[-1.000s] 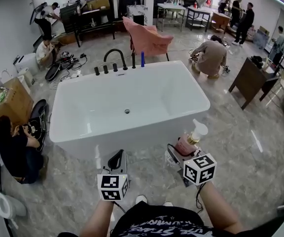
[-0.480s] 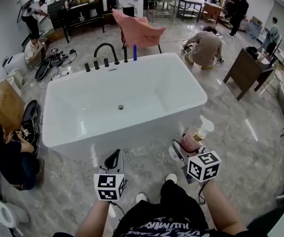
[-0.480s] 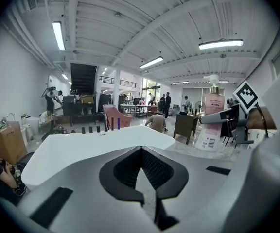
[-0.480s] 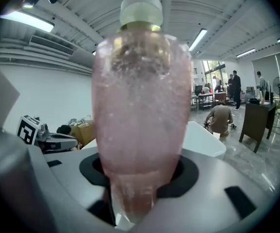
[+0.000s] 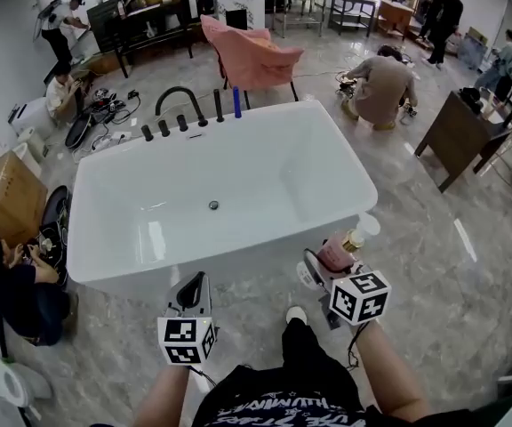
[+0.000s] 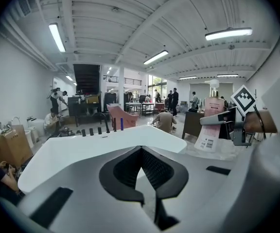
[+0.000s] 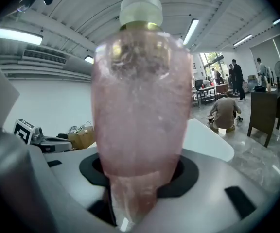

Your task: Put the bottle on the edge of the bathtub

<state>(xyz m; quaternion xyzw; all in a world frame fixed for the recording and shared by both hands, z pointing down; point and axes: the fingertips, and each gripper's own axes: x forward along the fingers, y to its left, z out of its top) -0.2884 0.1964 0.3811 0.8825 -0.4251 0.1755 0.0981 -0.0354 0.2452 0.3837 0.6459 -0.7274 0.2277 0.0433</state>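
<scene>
Risk sits with the narrow rim: set down off-centre or let go while tilted, the tall bottle (image 5: 338,252) could topple into the bathtub (image 5: 300,176) or onto the floor. It is translucent pink with a pale cap, clamped low in the right gripper (image 5: 325,267), just off the tub's 5 o'clock corner. The left gripper (image 5: 191,292) hangs at 6 o'clock, jaws together, empty.
</scene>
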